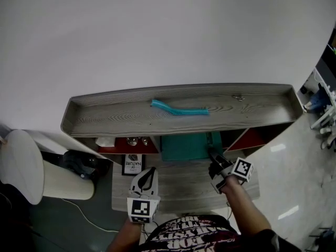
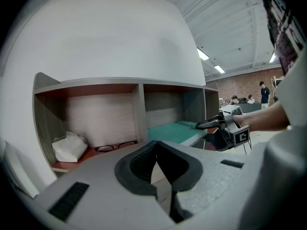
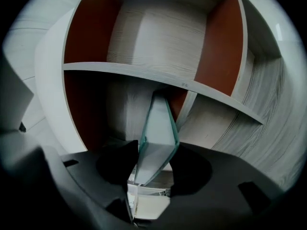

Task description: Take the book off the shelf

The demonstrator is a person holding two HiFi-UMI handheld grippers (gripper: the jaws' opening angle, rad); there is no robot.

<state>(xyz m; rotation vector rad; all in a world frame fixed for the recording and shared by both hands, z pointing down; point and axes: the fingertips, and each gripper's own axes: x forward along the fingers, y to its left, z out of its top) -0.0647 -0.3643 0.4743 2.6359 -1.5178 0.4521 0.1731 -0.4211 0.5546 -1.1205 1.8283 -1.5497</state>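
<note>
step: grip on book – right gripper (image 1: 214, 159) clamped on the near edge of the teal book (image 3: 156, 138) | book: flat in the shelf's (image 1: 110, 117) middle bay, front jutting out | left gripper (image 1: 149, 173): closed, empty, held apart | next: likely a straight, level pull outward – grip kept firm

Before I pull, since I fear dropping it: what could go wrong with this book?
The right gripper pinches the teal book only at its near edge, so the book may sag or slip once it leaves the shelf. The left gripper hangs apart from it, empty, so nothing would catch it.
</note>
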